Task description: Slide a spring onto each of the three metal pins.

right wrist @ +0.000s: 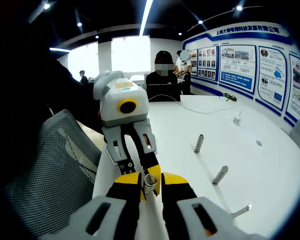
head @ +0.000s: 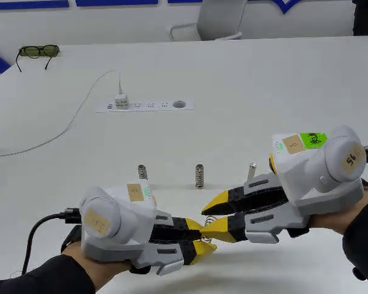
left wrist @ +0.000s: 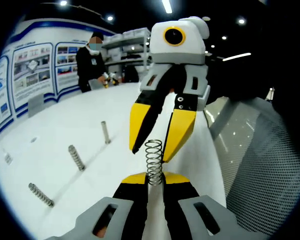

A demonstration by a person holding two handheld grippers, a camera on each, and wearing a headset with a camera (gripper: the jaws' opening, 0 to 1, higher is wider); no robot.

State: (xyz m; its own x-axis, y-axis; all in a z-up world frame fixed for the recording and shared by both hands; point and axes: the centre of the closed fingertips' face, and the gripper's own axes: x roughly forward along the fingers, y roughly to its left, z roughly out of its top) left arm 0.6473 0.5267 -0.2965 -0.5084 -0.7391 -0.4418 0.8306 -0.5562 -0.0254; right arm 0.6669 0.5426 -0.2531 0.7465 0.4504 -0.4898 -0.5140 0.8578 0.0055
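The left tongs [left wrist: 154, 178] clamp one loose spring [left wrist: 153, 156] by its end; the right tongs [right wrist: 151, 179] stand open around the other end, perhaps touching. Beyond them, on the wide white surface [head: 264, 98], three pins: outer pin [head: 142, 172] and middle pin [head: 199, 176] each wear a spring, bare pin [head: 252, 171] nearest the right tongs. A power strip [head: 146, 106] lies farther off.

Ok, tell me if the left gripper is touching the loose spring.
Touching. In the left gripper view, the fingers of the left gripper are shut on the lower end of the spring.
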